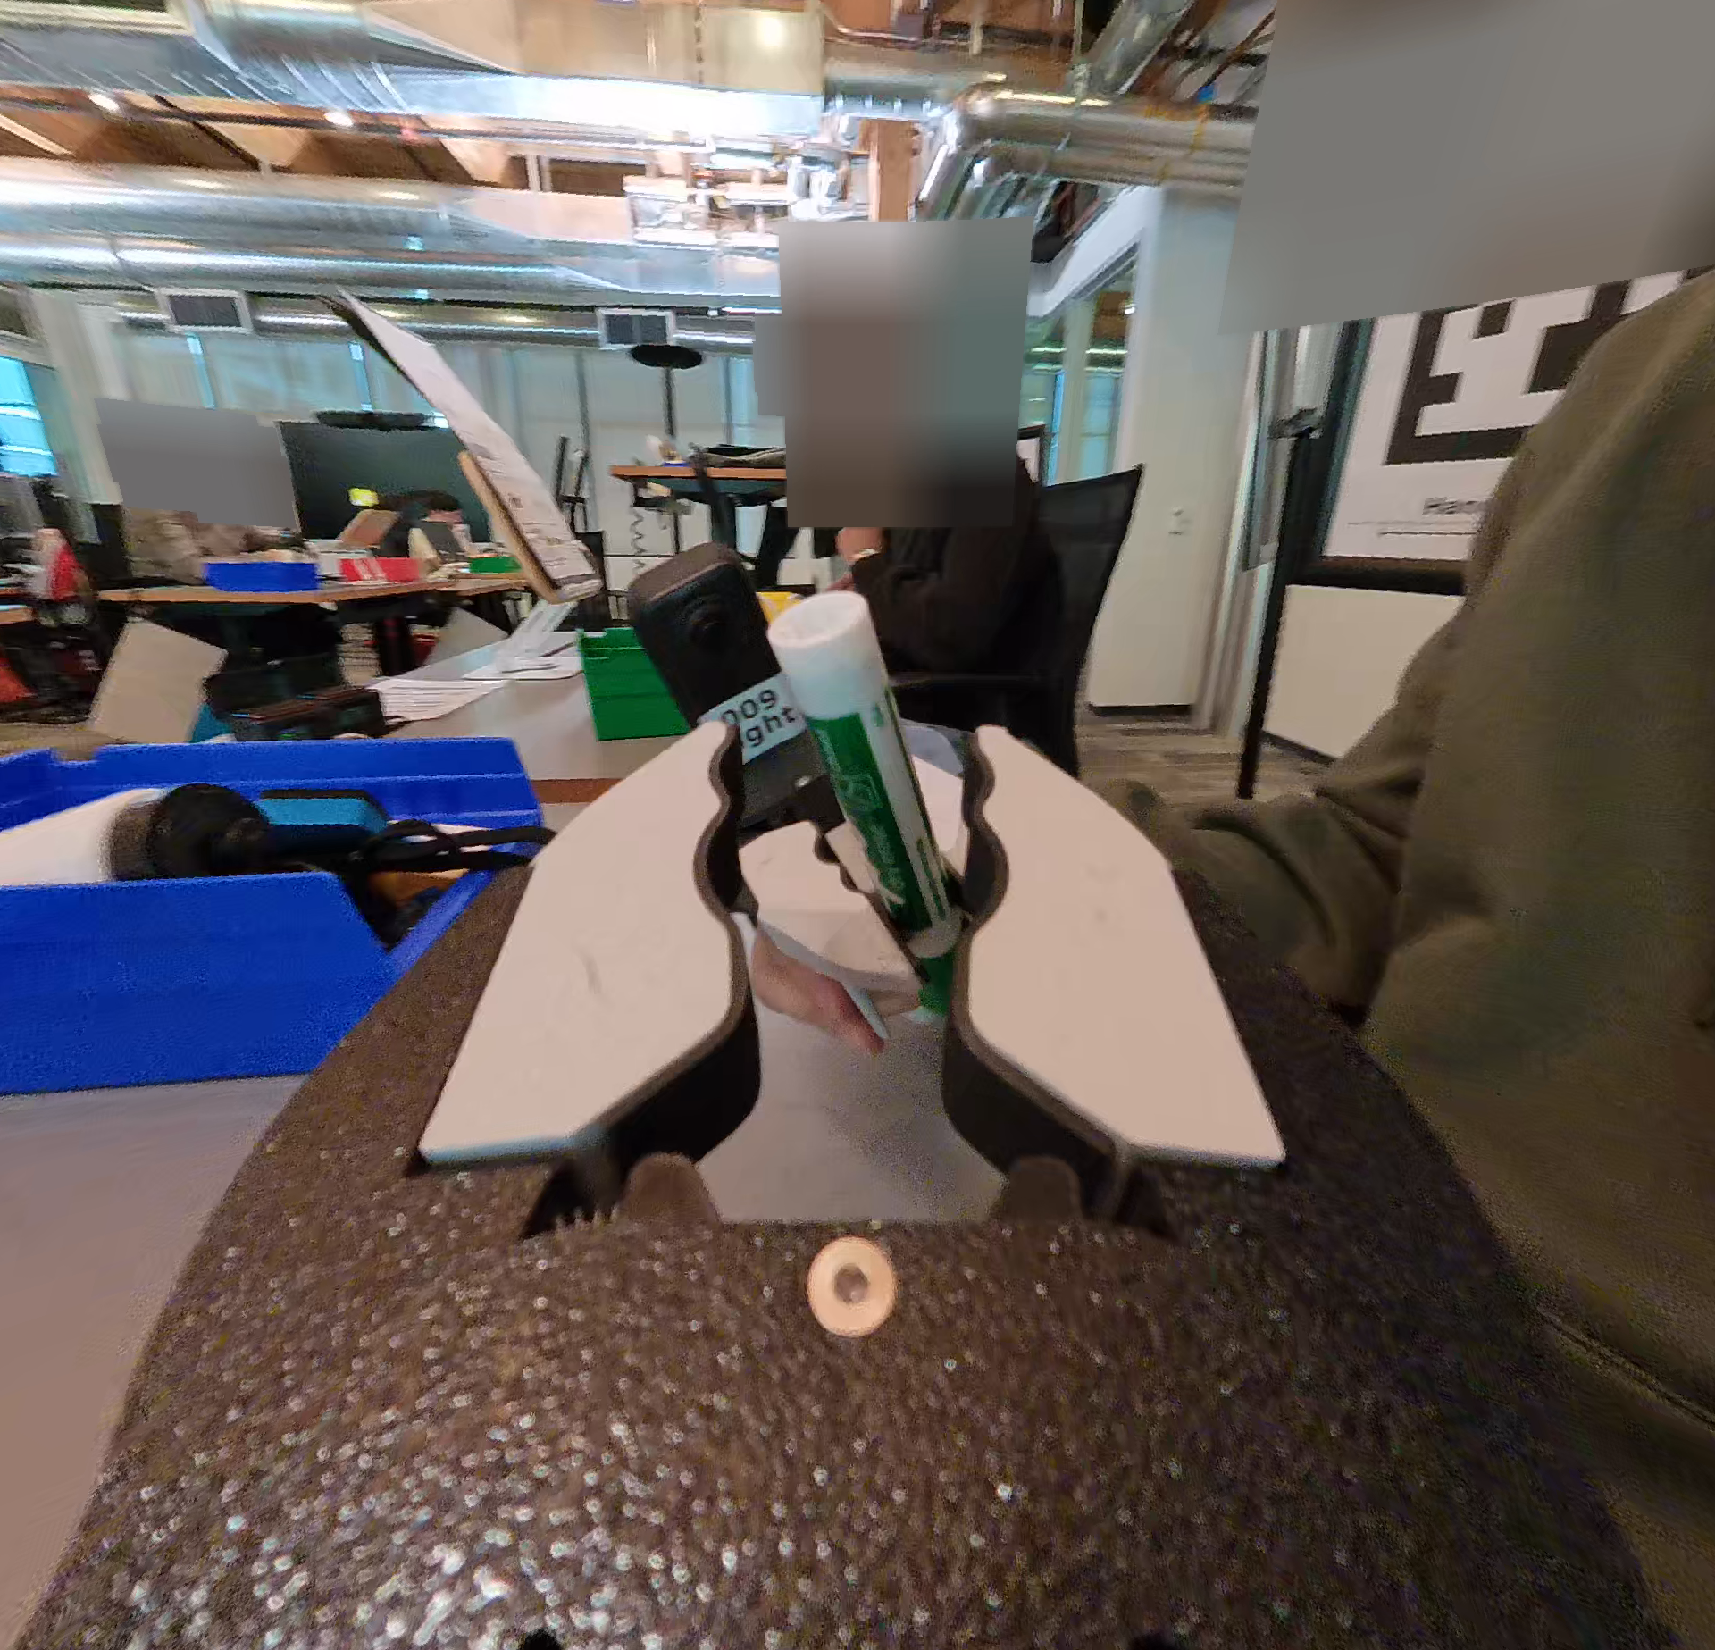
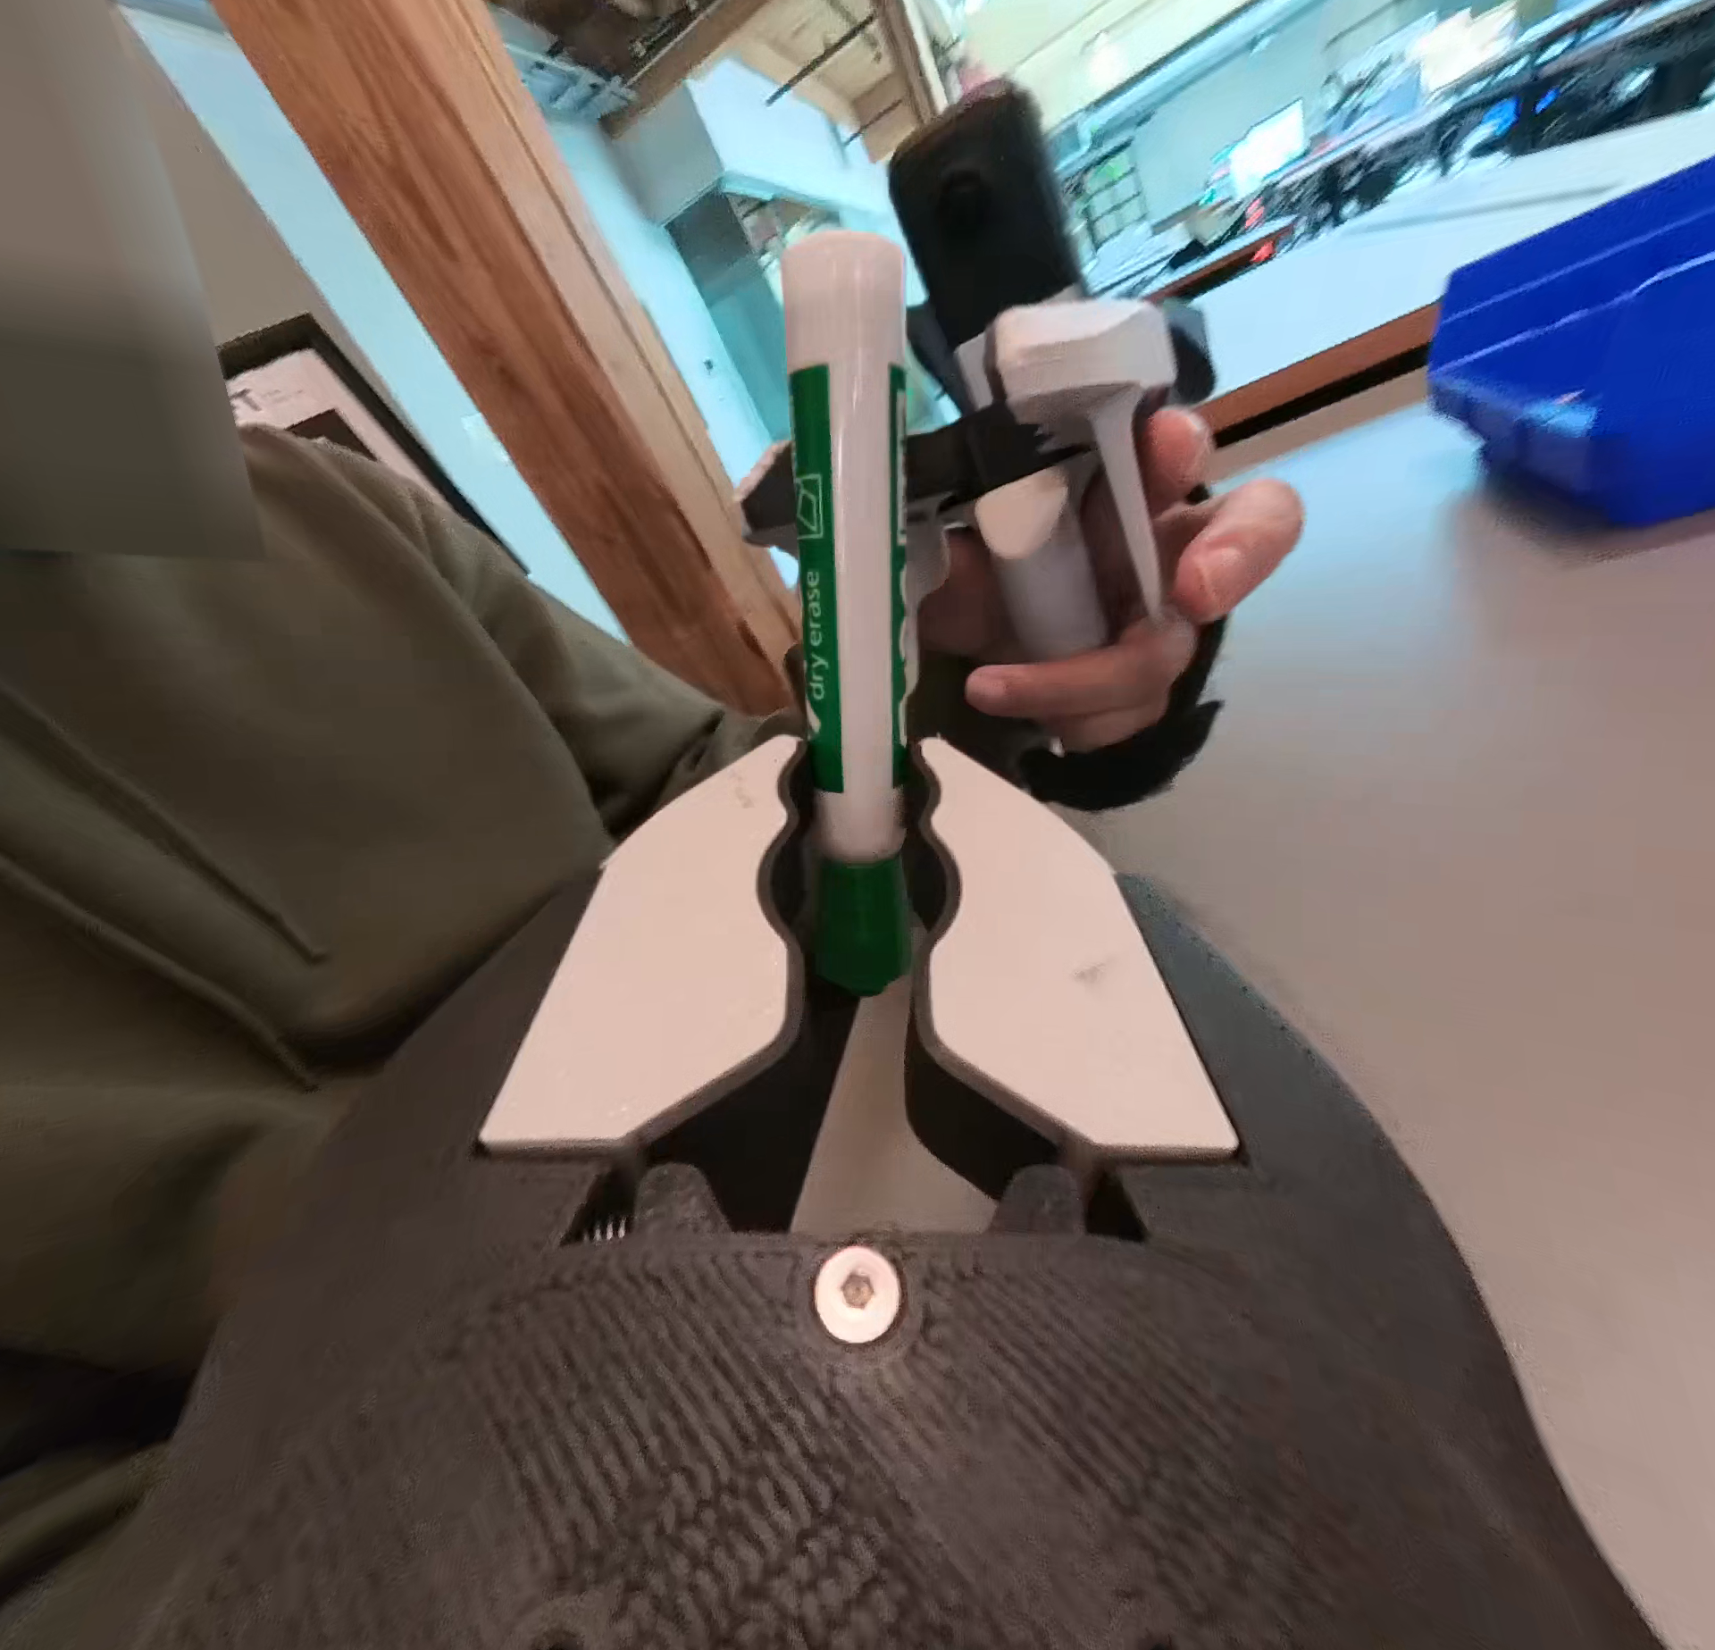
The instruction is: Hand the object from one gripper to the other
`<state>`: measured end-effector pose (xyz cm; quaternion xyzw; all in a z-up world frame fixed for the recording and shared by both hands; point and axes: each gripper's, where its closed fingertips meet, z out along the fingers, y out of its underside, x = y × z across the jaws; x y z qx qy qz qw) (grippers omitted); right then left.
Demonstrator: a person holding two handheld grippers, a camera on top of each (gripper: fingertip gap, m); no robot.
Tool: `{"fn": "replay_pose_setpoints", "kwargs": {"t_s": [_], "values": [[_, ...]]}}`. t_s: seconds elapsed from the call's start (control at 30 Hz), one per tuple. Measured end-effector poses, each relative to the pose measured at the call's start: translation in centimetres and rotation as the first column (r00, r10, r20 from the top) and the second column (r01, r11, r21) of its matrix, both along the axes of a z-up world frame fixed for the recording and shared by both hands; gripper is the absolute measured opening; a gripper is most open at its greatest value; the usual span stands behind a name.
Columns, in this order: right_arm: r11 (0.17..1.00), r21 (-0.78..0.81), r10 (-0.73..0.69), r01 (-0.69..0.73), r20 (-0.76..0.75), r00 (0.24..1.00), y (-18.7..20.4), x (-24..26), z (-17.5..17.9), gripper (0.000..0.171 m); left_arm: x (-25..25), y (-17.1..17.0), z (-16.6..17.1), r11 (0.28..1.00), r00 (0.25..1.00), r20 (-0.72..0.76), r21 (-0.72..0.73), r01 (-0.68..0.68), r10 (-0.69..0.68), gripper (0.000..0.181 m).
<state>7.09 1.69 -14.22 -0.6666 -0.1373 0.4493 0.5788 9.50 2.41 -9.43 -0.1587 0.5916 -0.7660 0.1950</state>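
marker [image 2: 849,603]: white barrel, green cap, long axis near upright, cap end at 6 o'clock, butt at 12 | right gripper [image 2: 858,816]: narrow, clamped on barrel just above cap | left gripper [image 1: 849,826]: jaws apart around marker, its right-hand finger touching the barrel | blue bin [image 1: 232,946]: 9 o'clock in left wrist view

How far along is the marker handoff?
Done: the right gripper is shut on the green-and-white plastic marker pen just above its green cap, holding it off the table. In hand: the left gripper straddles the barrel with its jaws open. Left: the left gripper closes, then the right lets go.
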Motion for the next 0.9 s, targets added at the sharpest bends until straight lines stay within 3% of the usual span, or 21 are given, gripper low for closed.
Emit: {"fn": "replay_pose_setpoints", "kwargs": {"t_s": [0.03, 0.1, 0.17, 0.27, 0.33, 0.4, 0.5, 0.6, 0.67, 0.73, 0.8, 0.87, 0.9], "values": [[0.999, -0.016, 0.030, -0.030, -0.004, 1.000, -0.1, -0.4, -0.2, 0.019, -0.2, -0.2, -0.1, 1.000, 1.000, -0.005, -0.008, 0.030, -0.030, 0.044], [0.998, -0.025, 0.054, -0.054, -0.012, 0.998, 0.0, -0.9, -0.4, 0.019, -0.9, -0.5, -0.1, 0.995, 0.996, 0.017, -0.028, 0.091, -0.091, 0.022], [0.999, -0.007, 0.037, -0.037, 0.002, 0.999, 0.2, -0.9, -0.2, 0.019, -1.2, -0.3, 0.1, 0.992, 0.993, 0.043, -0.053, 0.115, -0.113, 0.020], [0.978, 0.041, -0.208, 0.204, 0.134, 0.969, 2.2, 1.8, -0.6, 0.022, 0.9, 1.3, -0.2, 0.997, 0.999, -0.053, -0.070, -0.013, 0.009, 0.018], [0.896, 0.156, -0.444, 0.416, 0.281, 0.851, 3.2, 4.7, -0.4, 0.042, 3.0, 3.2, -0.3, 0.978, 0.974, -0.134, -0.070, -0.195, 0.184, 0.019], [0.800, 0.299, -0.600, 0.520, 0.390, 0.699, 3.5, 6.4, 0.4, 0.045, 5.1, 5.9, -0.6, 0.904, 0.881, -0.269, -0.070, -0.421, 0.390, 0.019], [0.700, 0.383, -0.700, 0.603, 0.534, 0.474, 4.2, 8.4, 0.0, 0.044, 5.7, 7.4, -0.5, 0.824, 0.785, -0.344, -0.054, -0.564, 0.515, 0.019], [0.656, 0.443, -0.727, 0.611, 0.588, 0.353, 5.2, 8.7, -0.6, 0.040, 5.7, 7.4, 0.2, 0.769, 0.736, -0.326, -0.044, -0.638, 0.593, 0.020], [0.635, 0.448, -0.736, 0.629, 0.599, 0.317, 5.7, 8.9, -1.0, 0.034, 5.7, 7.3, 0.6, 0.743, 0.716, -0.313, -0.045, -0.668, 0.625, 0.020], [0.627, 0.466, -0.742, 0.624, 0.602, 0.296, 5.9, 8.8, -1.0, 0.018, 5.7, 7.1, 0.8, 0.738, 0.712, -0.314, -0.052, -0.673, 0.628, 0.020], [0.613, 0.482, -0.751, 0.626, 0.601, 0.273, 5.9, 8.9, -0.9, 0.017, 5.7, 7.0, 1.0, 0.736, 0.714, -0.314, -0.066, -0.674, 0.626, 0.020], [0.649, 0.427, -0.725, 0.629, 0.599, 0.340, 6.0, 8.6, -1.2, 0.017, 5.7, 7.2, 0.7, 0.734, 0.709, -0.326, -0.061, -0.676, 0.625, 0.020], [0.670, 0.391, -0.716, 0.631, 0.563, 0.412, 6.0, 8.3, -1.2, 0.017, 5.7, 7.1, 0.8, 0.741, 0.718, -0.319, -0.066, -0.668, 0.618, 0.019]]}}
